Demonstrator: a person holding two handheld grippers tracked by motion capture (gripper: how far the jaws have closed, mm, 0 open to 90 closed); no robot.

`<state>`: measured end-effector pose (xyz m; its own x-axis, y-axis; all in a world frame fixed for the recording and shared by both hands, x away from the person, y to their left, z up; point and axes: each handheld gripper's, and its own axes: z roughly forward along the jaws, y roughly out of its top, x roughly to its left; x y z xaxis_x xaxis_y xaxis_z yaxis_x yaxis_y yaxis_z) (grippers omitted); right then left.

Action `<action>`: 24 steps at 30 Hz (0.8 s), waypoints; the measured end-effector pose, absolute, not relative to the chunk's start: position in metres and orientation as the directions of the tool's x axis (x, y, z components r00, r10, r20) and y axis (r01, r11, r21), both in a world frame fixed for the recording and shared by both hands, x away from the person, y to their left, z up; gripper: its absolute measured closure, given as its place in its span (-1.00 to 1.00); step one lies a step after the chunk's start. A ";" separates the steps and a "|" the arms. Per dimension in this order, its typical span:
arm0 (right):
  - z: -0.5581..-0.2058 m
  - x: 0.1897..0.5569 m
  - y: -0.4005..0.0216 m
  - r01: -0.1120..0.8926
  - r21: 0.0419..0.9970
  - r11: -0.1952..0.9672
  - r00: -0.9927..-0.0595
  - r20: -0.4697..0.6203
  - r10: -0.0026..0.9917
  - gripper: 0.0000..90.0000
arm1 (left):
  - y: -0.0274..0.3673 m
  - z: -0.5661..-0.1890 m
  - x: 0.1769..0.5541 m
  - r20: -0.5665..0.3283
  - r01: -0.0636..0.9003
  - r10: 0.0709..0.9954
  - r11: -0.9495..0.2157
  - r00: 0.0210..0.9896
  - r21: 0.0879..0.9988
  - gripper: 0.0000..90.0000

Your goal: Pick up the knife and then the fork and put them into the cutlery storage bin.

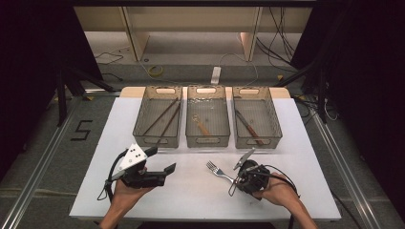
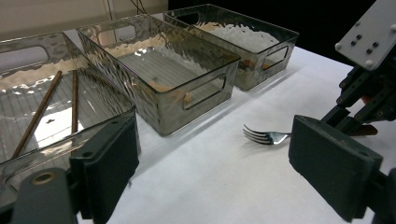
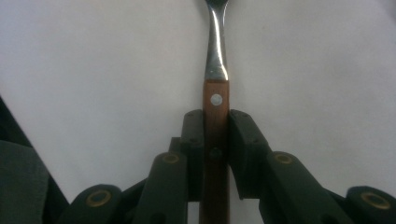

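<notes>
Fork (image 1: pixel 218 171) on white table (image 1: pixel 191 195), in open strip between bin row and near edge. Three bins: left bin (image 1: pixel 158 116), middle bin (image 1: pixel 207 115), right bin (image 1: pixel 255 117), set side by side along far half, narrow gaps between. Bare surface to left, right and front of fork; near edge just behind both hands. Right gripper (image 3: pixel 216 135) pinching fork's wooden handle (image 3: pixel 215 140), pads pressed on either side. Left gripper (image 1: pixel 160 164) spread wide, nothing between jaws, well apart from fork, lying level over left front of table. Fork long axis diagonal: tines toward left bin and far-left, handle toward near-right. Tines (image 2: pixel 254 134) clear of middle bin's wall.
</notes>
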<state>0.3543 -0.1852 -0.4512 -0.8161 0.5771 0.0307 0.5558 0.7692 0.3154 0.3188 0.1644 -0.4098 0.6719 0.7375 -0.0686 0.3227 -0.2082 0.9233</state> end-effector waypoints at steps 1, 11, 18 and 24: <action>-0.450 0.354 -0.186 0.555 0.323 0.766 -0.815 0.030 0.578 0.71 | 0.164 -0.410 0.319 -0.069 0.323 0.738 -0.207 0.672 0.923 -0.66; -0.447 0.358 -0.191 0.562 0.350 0.749 -0.805 0.025 0.592 0.72 | 0.165 -0.410 0.319 -0.069 0.324 0.739 -0.207 0.671 0.923 -0.66; -0.441 0.361 -0.199 0.572 0.385 0.724 -0.790 0.022 0.613 0.71 | 0.165 -0.410 0.319 -0.068 0.323 0.740 -0.208 0.670 0.923 -0.66; -0.437 0.364 -0.207 0.582 0.418 0.698 -0.775 0.024 0.631 0.71 | 0.165 -0.410 0.319 -0.068 0.323 0.739 -0.208 0.670 0.923 -0.66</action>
<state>0.3638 -0.2071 -0.4372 -0.7751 0.6314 0.0242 0.5816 0.6980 0.4178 0.3187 0.1653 -0.4098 0.6699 0.7393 -0.0676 0.3230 -0.2083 0.9232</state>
